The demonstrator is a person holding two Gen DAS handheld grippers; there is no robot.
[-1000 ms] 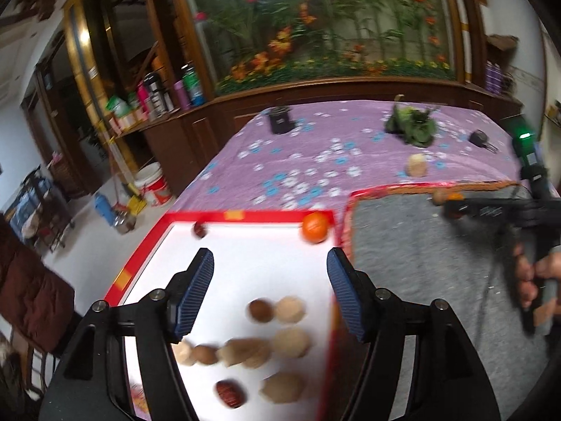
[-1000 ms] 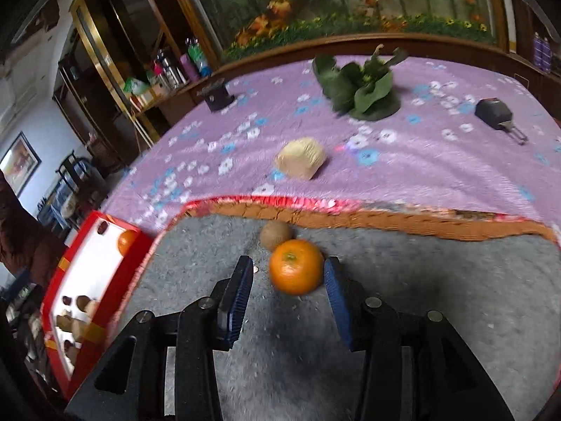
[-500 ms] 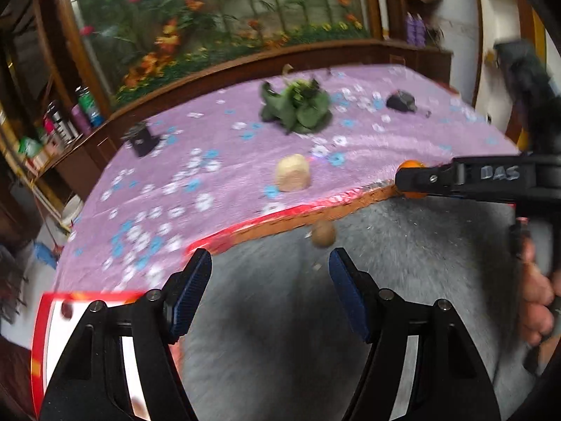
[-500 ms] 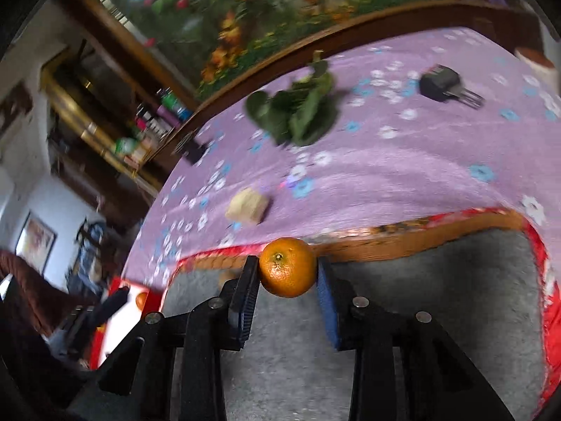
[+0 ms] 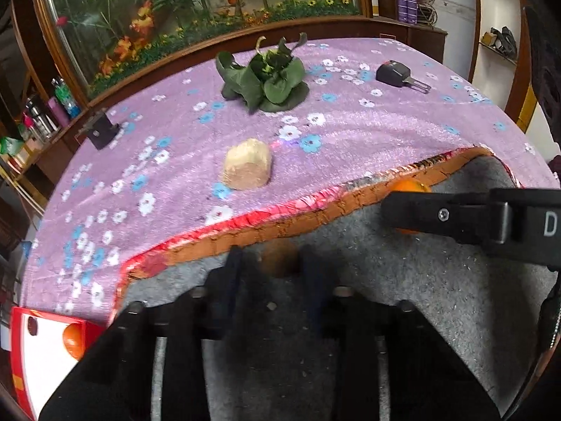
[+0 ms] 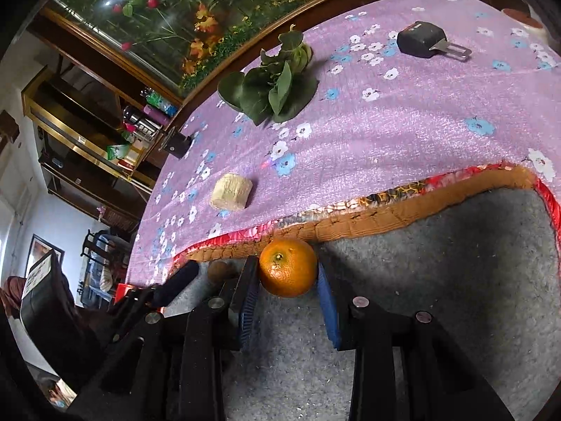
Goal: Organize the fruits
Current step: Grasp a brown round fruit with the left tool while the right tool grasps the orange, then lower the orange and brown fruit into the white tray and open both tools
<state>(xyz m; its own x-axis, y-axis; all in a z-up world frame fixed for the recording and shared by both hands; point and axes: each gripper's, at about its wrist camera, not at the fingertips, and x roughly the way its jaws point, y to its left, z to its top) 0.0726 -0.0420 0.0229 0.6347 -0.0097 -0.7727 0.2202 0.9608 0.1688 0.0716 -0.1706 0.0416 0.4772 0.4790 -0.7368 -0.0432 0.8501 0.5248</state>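
Two fruits in play! Right gripper (image 6: 285, 293) clamps the orange (image 6: 288, 267) across its middle, close by the grey mat's (image 6: 438, 280) far edge. It's firm, round, waxy; I'd judge it light but apt to roll, so a grip at the widest part suits. Left gripper (image 5: 271, 270), fingers narrowed but blurred, flanks the brown kiwi (image 5: 278, 258) at that same edge; contact I cannot tell. Only a "D" reads on the right gripper's arm.
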